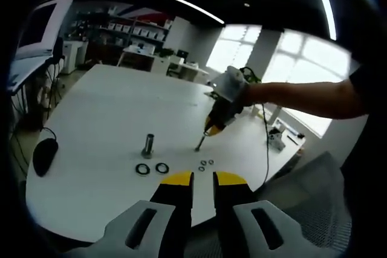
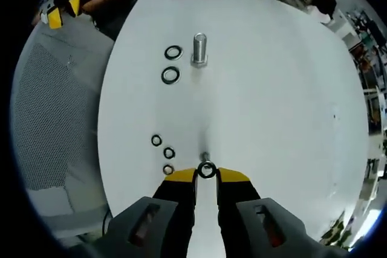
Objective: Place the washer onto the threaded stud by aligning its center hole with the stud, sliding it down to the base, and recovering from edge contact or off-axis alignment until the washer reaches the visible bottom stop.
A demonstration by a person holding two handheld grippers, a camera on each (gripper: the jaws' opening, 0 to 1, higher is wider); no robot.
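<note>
My right gripper (image 2: 206, 174) pinches a small washer (image 2: 207, 170) just over the thin stud (image 2: 204, 157) on the desk (image 2: 272, 89); my left gripper (image 1: 202, 179) hangs back, slightly parted, holding nothing.

Washer (image 2: 207, 170): small dark ring with open centre hole, pinched between the right gripper's yellow fingertips (image 2: 181, 177), held over a small thin stud (image 2: 204, 157) just beyond them. Thin stud stands upright on white table. Larger threaded silver stud (image 2: 199, 49) upright on hex base, well ahead of fingertips.
</note>
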